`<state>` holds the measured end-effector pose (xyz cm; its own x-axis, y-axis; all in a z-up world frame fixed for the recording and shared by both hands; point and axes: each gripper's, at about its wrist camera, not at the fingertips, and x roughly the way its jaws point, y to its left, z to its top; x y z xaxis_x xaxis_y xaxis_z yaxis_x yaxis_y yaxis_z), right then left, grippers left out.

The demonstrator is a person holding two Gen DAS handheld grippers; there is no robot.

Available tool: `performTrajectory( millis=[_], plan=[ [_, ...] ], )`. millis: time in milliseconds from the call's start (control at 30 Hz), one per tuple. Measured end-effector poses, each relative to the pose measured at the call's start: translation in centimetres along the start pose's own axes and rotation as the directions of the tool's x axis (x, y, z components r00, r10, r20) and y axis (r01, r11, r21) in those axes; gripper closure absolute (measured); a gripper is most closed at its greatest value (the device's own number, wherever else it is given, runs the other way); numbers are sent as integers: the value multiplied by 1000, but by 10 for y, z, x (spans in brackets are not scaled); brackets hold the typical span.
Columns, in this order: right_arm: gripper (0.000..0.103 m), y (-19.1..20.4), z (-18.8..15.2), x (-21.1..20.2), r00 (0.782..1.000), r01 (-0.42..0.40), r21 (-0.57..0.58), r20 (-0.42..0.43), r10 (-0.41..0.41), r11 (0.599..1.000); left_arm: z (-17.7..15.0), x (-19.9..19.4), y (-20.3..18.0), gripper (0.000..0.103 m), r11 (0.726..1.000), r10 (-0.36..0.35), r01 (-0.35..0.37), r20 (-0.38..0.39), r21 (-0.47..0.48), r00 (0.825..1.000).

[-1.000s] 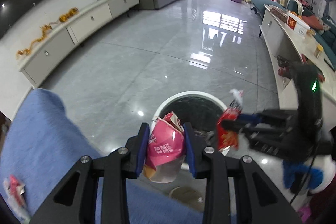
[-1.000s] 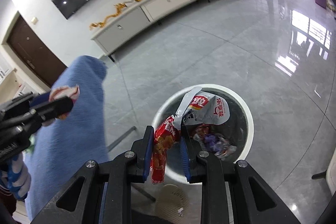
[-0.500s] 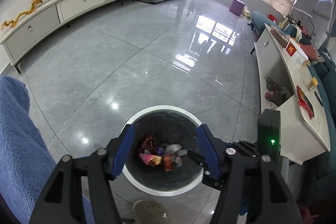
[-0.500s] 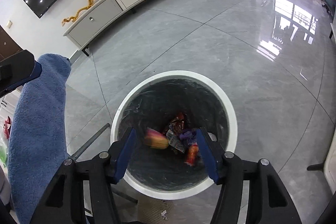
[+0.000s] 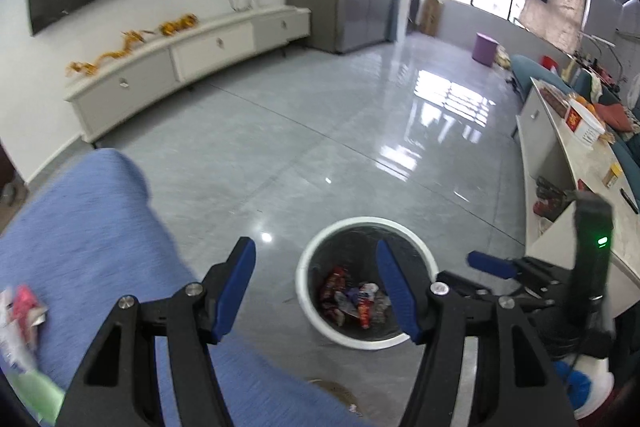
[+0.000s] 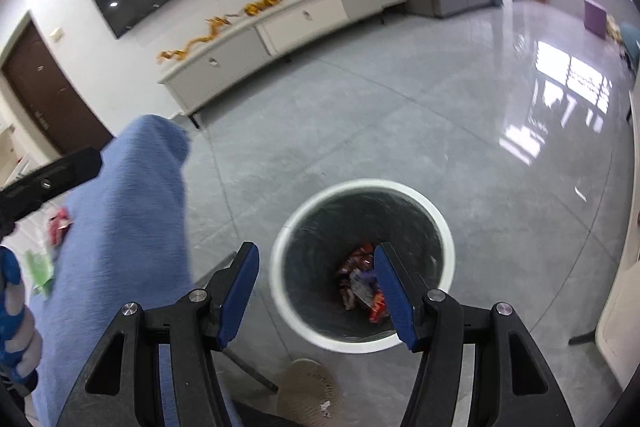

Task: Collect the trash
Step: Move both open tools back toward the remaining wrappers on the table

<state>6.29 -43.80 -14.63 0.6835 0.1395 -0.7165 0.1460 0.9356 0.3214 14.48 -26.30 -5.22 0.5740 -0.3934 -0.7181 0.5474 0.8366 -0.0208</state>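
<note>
Left tongs point(image 5: 314, 289): spread wide, nothing held, seen in the left wrist view above the floor beside the bin point(image 5: 308, 297).
Binned trash point(image 5: 352, 301): wrappers lying at the bottom.
Loose trash point(image 5: 24, 311): pink-and-white wrapper resting on the blue cloth point(image 5: 88, 227), left edge.
Right tongs point(image 6: 316, 293): spread wide, empty, seen in the right wrist view over the bin's near rim.
Further trash point(image 6: 59, 225): red wrapper beside the cloth.
Handling: judged light, crinkly, slippery; a pinch on a raised fold is advised.

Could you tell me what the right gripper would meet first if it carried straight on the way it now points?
Probably the trash bin: the open right gripper aims near its left rim, though depth is unclear.
</note>
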Motion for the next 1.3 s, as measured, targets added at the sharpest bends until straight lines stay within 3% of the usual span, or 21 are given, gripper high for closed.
performTrajectory(
  millis=[233,500,933,1300],
  plan=[
    [45,55,-2,-44,997,-28,-87,67,34,996,-33,-78,36,42,992,121,-117,96,-44,988],
    [45,108,-7,-69,994,-37,-177,97,55,983,-69,-140,79,41,969,211,-186,156,-162,965],
    [45,172,-20,-87,991,-36,-275,111,69,961,-116,-192,130,38,935,288,-228,206,-272,935],
    [45,212,-26,-79,993,-52,-323,84,83,945,-149,-210,173,38,906,329,-250,194,-343,924]
  ],
)
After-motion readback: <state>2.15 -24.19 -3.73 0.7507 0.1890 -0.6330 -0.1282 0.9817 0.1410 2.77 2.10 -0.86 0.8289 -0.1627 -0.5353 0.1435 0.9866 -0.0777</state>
